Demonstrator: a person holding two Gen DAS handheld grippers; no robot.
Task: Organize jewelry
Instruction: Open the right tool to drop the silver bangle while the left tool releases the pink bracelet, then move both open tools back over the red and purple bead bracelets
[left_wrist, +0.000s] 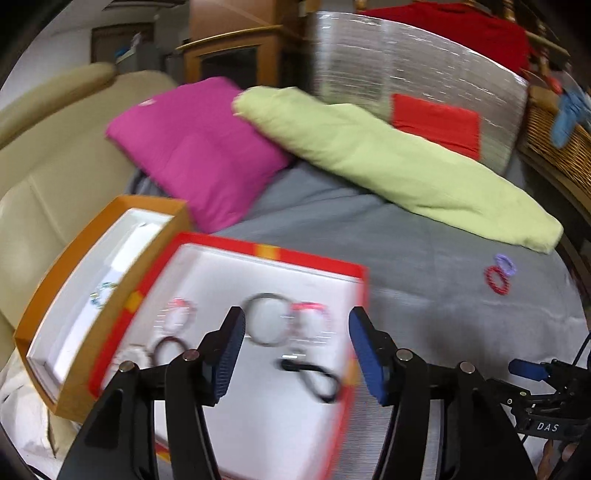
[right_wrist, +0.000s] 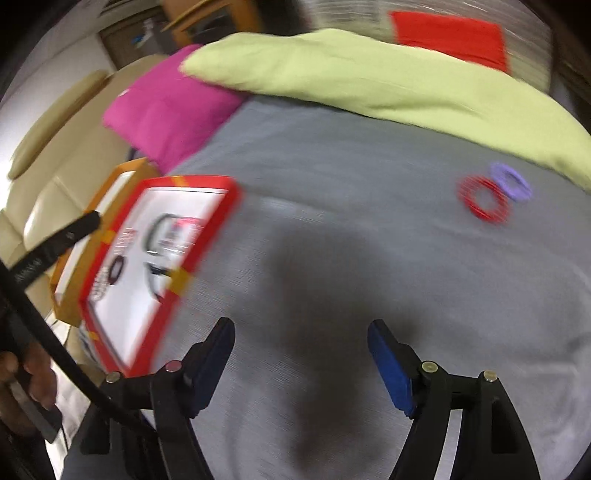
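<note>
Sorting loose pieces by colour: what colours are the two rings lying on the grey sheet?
One red ring, one purple ring, clearest in the right wrist view.

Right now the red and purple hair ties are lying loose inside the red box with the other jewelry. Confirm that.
Not so. The red hair tie and purple hair tie lie loose on the grey bedspread, well away from the red box. The right wrist view shows this.

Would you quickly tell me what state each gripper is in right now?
Left gripper: open, holding nothing, above the red box.
Right gripper: open, holding nothing, above the grey bedsheet.
</note>
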